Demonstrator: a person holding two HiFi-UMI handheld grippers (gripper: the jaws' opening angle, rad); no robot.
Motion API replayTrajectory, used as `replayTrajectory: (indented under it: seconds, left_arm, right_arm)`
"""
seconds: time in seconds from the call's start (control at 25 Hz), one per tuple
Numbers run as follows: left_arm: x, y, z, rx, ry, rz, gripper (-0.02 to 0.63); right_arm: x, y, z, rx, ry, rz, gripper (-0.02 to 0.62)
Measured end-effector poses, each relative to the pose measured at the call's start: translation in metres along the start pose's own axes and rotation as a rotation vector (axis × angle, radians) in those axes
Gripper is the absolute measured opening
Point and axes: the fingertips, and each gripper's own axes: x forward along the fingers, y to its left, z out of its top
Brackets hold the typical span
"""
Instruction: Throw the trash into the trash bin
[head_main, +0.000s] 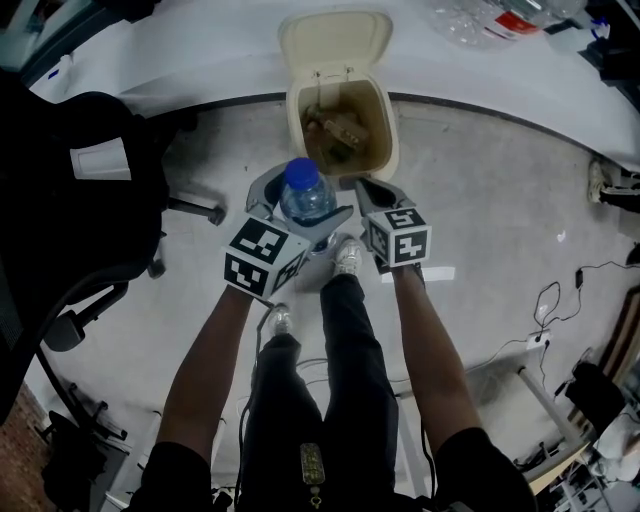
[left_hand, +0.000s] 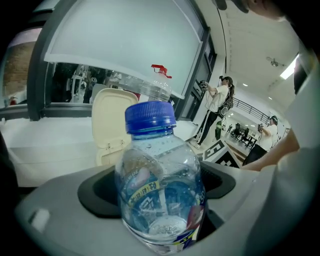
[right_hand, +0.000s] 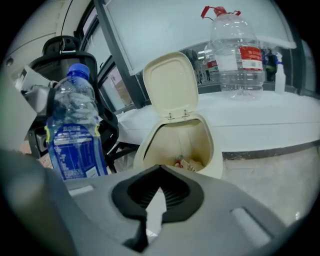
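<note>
While the left gripper (head_main: 301, 207) sits low and close, its jaws are clamped on the clear plastic bottle (left_hand: 160, 190), squeezing the lower body from both sides. The bottle stands upright between them, blue cap (left_hand: 149, 116) on top, label wrapped round the middle. Over to the right gripper (right_hand: 159, 170): jaws together, tips meeting, nothing held between them. From its view the bottle stands just to the left of those jaws, well clear of them.

Straight ahead of both pairs of jaws, down on the floor (head_main: 500, 220), stands the cream trash bin (right_hand: 212, 155), its lid (right_hand: 170, 82) flipped up and back, mouth wide open. Some crumpled trash (right_hand: 187, 162) already lies at the bottom. The bottle is short of the rim, not over the opening.

Off to the left of the left jaws, a black office chair (head_main: 70, 200). Beyond the bin runs a white table (right_hand: 280, 115), and on it, past the right jaws, a big clear water jug (right_hand: 232, 55) with a red handle.
</note>
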Motion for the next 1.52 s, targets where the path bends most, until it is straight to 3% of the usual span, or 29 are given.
replayTrajectory:
  seconds: [0.44,0.64,1.04,1.52]
  left_arm:
    - [0.038,0.018,0.121,0.060,-0.105,0.076,0.465]
    - [0.060,0.039,0.142,0.087,-0.101,0.133,0.465]
    - [0.128,0.078,0.077,0.052,0.029,0.159,0.468]
    - [0.178,0.089,-0.012,0.096,0.332,0.120,0.472]
  right_arm:
    - [-0.044,-0.029,0.083,-0.012,-0.084,0.065,0.002]
    - [-0.056,-0.035,0.101,-0.024,-0.095,0.093,0.002]
    - [-0.053,-0.044,0.101,-0.025,-0.071,0.128,0.002]
    - [-0.019,-0.067,0.089,0.022,-0.030,0.112,0.002]
